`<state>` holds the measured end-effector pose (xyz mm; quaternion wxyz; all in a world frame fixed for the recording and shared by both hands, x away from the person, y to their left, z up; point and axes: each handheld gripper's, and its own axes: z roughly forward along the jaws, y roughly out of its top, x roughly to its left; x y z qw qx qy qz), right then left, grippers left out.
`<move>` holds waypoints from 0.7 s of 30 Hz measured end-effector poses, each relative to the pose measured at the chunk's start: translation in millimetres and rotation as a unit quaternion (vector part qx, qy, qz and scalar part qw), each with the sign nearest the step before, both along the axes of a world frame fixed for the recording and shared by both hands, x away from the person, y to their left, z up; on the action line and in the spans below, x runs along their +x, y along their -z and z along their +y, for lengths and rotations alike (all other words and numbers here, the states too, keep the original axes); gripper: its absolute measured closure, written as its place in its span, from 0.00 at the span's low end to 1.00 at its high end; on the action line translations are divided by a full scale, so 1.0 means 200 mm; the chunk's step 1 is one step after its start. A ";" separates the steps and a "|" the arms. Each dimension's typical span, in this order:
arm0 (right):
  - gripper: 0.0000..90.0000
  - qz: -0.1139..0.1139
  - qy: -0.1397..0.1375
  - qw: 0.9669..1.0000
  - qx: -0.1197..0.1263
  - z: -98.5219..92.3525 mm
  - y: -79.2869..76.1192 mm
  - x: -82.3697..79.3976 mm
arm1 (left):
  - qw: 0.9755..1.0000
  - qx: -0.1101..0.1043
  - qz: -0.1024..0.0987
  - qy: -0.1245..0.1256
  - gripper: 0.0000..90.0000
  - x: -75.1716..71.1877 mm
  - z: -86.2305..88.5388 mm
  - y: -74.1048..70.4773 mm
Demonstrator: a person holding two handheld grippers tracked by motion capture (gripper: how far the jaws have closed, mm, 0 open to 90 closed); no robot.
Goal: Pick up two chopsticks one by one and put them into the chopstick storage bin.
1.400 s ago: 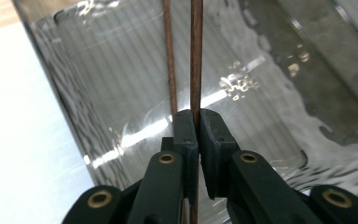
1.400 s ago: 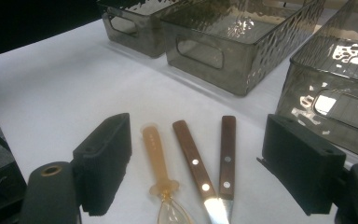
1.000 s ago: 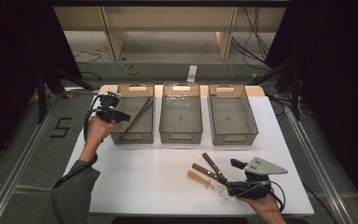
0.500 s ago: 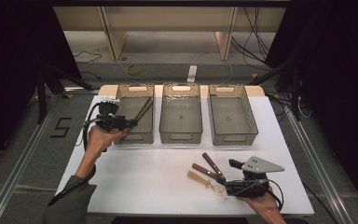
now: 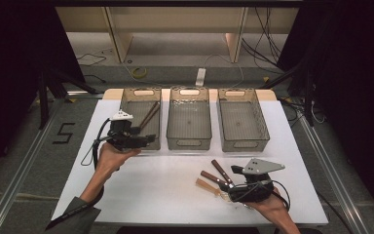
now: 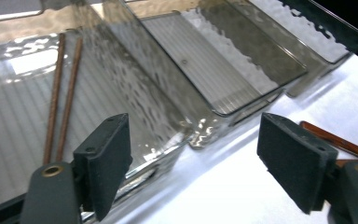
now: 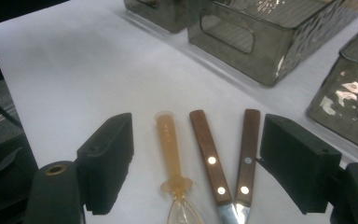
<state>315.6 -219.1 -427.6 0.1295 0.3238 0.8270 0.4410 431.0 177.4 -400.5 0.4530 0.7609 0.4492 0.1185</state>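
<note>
Left gripper (image 5: 143, 139) just opening wide, empty, by left bin (image 5: 126, 105); right gripper (image 5: 226, 191) gaping, straddling knives (image 7: 223, 156), blades cut off.

A black figure "5" (image 5: 64, 132) is marked on the grey floor (image 5: 24, 146) left of the counter (image 5: 175, 195)

The left gripper (image 5: 148, 139) hangs at table's left, jaws just opened wide, nothing between them, forearm stretched forward. The right gripper (image 5: 224, 187) rests low at right, jaws apart.
</note>
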 end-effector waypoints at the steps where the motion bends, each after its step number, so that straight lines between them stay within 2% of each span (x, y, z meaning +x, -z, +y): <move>1: 0.30 0.003 -0.002 1.000 -0.003 0.01 0.00 0.01 | 1.000 -0.004 -0.002 0.004 0.26 -0.01 -0.01 0.00; 3: 0.30 0.004 -0.005 1.000 -0.011 0.03 0.00 0.02 | 1.000 -0.001 -0.004 0.014 0.25 -0.03 -0.01 0.00; 6: 0.30 0.012 -0.012 1.000 -0.020 0.05 0.00 0.03 | 0.999 -0.017 -0.004 0.028 0.23 -0.07 -0.01 0.02; 9: 0.31 0.018 -0.017 0.999 -0.030 0.07 0.00 0.05 | 0.999 -0.008 -0.010 0.041 0.21 -0.11 -0.02 0.03; 12: 0.31 0.024 -0.023 0.999 -0.039 0.09 0.01 0.06 | 0.998 -0.009 -0.019 0.051 0.19 -0.16 -0.03 0.04; 18: 0.33 0.040 -0.042 0.997 -0.056 0.14 0.01 0.08 | 0.998 -0.007 -0.034 0.054 0.19 -0.23 -0.02 0.03; 21: 0.34 0.049 -0.051 0.995 -0.069 0.17 0.02 0.09 | 0.998 -0.017 -0.036 0.053 0.19 -0.25 -0.01 0.03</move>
